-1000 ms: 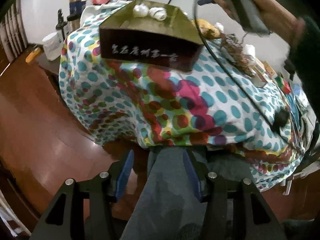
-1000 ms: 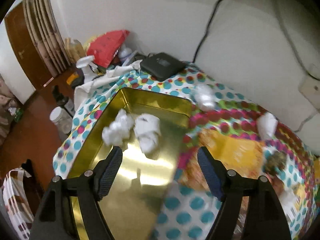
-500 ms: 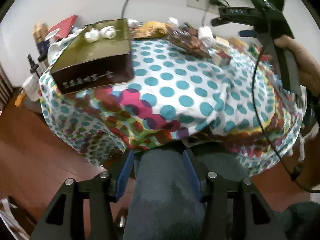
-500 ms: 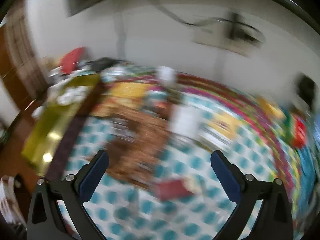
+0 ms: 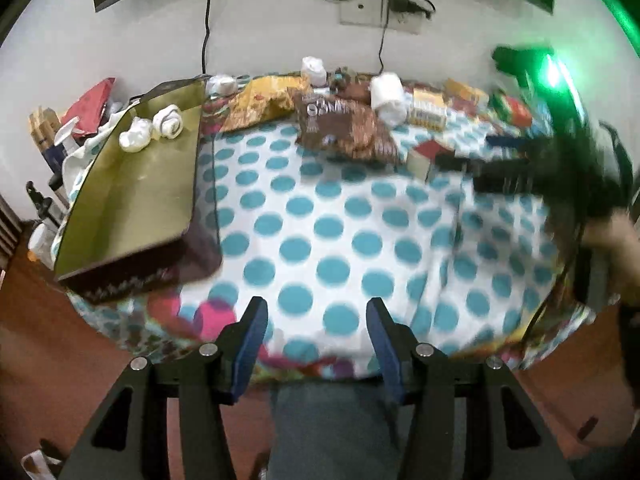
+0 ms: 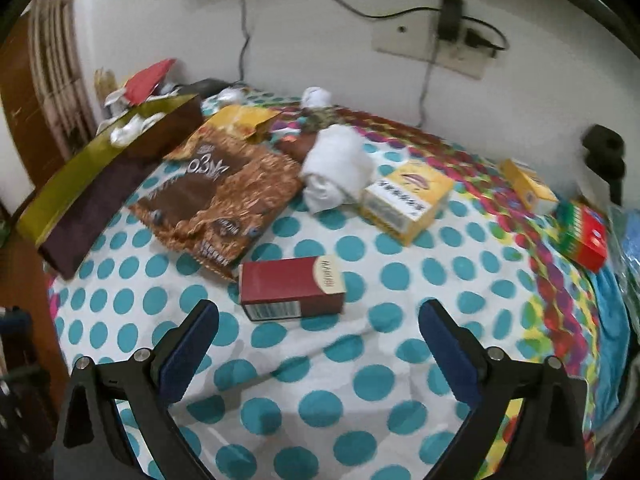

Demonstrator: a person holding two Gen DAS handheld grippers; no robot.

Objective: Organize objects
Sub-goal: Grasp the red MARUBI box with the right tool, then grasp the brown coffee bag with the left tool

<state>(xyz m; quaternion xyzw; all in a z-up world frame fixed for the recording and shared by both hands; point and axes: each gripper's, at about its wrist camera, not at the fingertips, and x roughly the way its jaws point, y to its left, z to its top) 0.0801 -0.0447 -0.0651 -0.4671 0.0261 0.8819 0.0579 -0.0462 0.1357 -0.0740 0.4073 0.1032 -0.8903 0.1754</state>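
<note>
Red-and-cream cardboard packet (image 6: 292, 288), a small flat box with a barcode on its near edge, lies on the dotted cloth of the desk (image 6: 400, 340), centre of the right wrist frame. It sits just above the gap of the right claw (image 6: 319, 334) and a little toward the left finger, so the claw points nearly straight at it. The long axis runs left to right across the frame, almost in line with the jaw gap; the short side faces the claw. As I read it, a grasp would need either a roll of the wrist to pinch across the narrow width, or jaws wide enough to span the length.

Right claw: jaws have just been opening and now stand very wide, nothing between the blue pads (image 6: 446, 354), no contact with the packet.

Left claw (image 5: 317, 340): about half open, empty. Low centre of the left wrist frame, at the near edge of the desk, with only cloth and the person's trouser leg beyond it. The packet is well away from it, small and blurred toward the upper right of that view. Right hand is clearly the nearer.

Gold-lined rectangular tin tray with dark maroon sides (image 6: 96, 176) sits at the left edge of the right wrist frame, holding white crumpled wads (image 5: 154, 130); likely the destination, though that is a guess. Brown foil snack bag (image 6: 224, 200) lies between tray and packet, its lower corner just beside the packet's left end; a carry to the tray would pass over it.
</note>
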